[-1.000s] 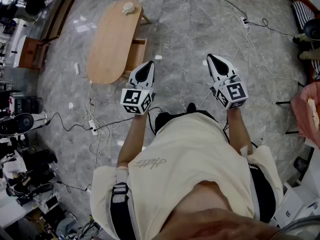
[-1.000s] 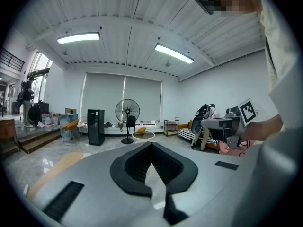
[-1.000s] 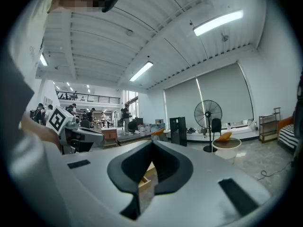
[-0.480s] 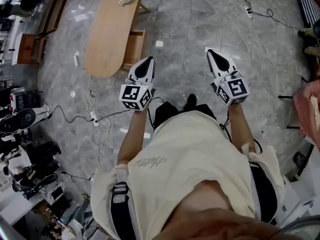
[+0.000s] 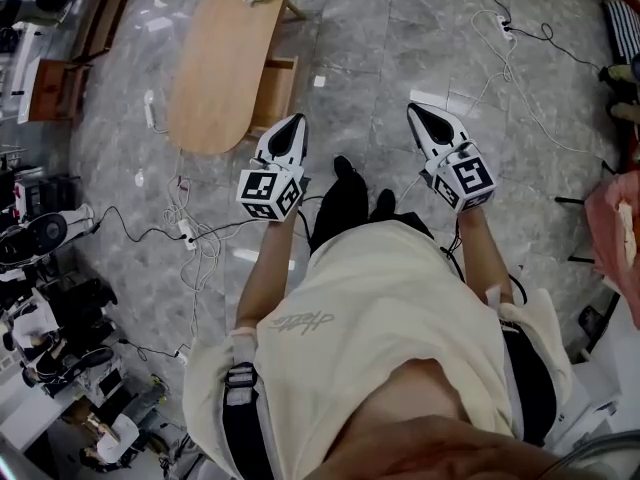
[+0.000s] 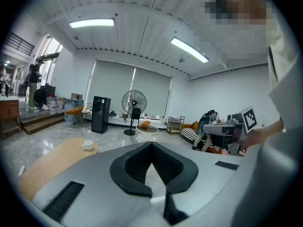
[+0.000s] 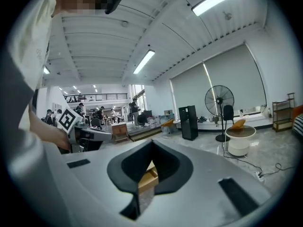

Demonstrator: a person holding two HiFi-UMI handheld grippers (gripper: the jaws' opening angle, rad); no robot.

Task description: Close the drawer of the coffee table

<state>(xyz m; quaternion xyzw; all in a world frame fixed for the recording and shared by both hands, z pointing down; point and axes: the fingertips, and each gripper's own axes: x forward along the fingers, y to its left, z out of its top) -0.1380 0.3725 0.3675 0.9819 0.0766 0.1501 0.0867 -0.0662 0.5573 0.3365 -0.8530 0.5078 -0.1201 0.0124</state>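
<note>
Large open lab or studio hall. Grey marble-tile floor [image 5: 400, 58] strewn with cables [image 5: 190, 233], power strip [image 5: 503, 23] at 1 o'clock; equipment clutter [image 5: 40, 318] at 8 o'clock. Ceiling strip lights [image 6: 189, 50], pedestal fan [image 6: 134, 103], roller blinds [image 6: 113, 86]. Lone wooden coffee table [image 5: 215, 63] at 11 o'clock.

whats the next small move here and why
Probably step closer and lower the left gripper toward the drawer: it juts open from the coffee table, and both that gripper and the right gripper hang short of it, jaws together, empty.
</note>
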